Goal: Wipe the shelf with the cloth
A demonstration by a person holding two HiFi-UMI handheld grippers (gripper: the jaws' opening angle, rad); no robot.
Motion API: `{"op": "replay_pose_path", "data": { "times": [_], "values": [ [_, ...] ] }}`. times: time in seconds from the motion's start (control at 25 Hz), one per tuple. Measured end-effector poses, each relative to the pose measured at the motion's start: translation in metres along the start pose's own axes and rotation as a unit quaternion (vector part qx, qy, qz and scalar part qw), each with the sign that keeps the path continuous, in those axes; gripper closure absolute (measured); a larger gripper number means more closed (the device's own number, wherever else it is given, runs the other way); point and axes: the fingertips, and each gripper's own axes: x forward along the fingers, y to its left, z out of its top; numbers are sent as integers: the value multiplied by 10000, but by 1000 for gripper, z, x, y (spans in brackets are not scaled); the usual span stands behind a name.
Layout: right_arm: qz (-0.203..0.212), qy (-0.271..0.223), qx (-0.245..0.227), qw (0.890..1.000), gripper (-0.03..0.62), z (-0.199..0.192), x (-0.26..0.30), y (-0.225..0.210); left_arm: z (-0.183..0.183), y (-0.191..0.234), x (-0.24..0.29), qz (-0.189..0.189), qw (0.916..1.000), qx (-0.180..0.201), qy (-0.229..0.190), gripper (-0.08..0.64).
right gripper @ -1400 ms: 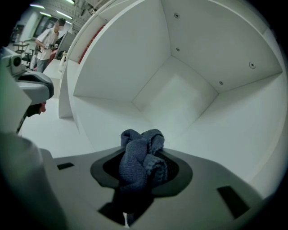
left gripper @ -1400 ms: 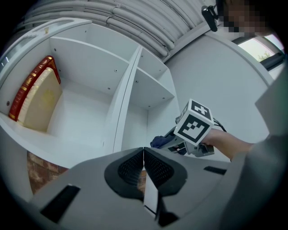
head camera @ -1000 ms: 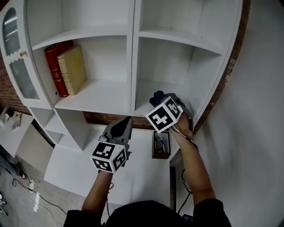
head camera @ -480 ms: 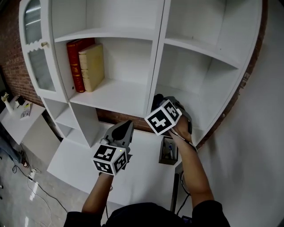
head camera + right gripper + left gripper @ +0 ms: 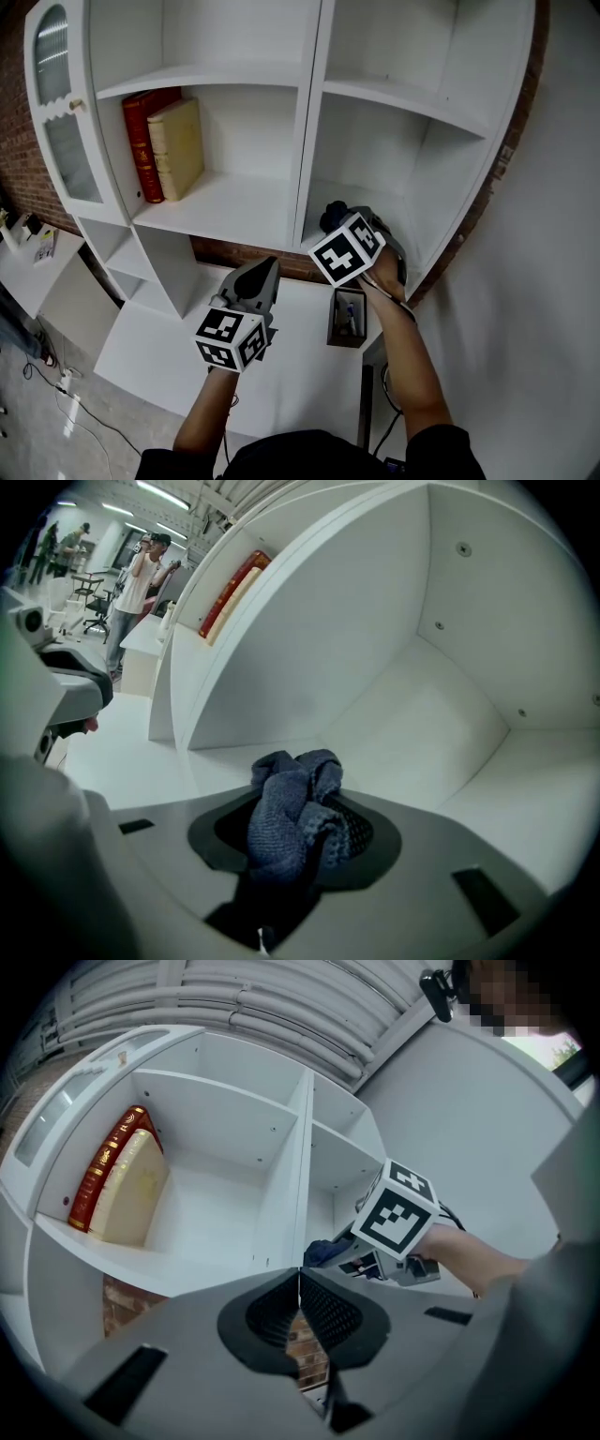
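A dark blue cloth is bunched between the jaws of my right gripper, which is shut on it. The cloth sits at the front edge of the white shelf board in the bookcase's lower right compartment. Whether it touches the board I cannot tell. My left gripper is shut with nothing in it, held lower and to the left over the white desk. The left gripper view shows the right gripper's marker cube with the cloth ahead of it.
A red book and a tan book lean in the compartment to the left. A dark pen holder stands on the desk below the right gripper. A glass cabinet door is at far left. People stand far off.
The head view swung sideways and partly back. The right gripper keeps the cloth at the front of the right compartment, and the left gripper has hardly moved.
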Motion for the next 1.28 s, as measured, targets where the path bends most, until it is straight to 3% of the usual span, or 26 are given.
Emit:
{"op": "replay_pose_path", "data": {
  "times": [0.56,0.76,1.28],
  "values": [
    [-658,661,478,9945,426,-74,-15,-58,-5,-50,38,-716,9974,-64,25,543],
    [-729,774,580,9926,426,-81,-17,-65,-5,-62,44,-923,9956,-135,39,543],
    [-684,746,534,9934,426,-74,-11,-62,-8,-49,45,-819,9965,-158,71,543]
  ]
}}
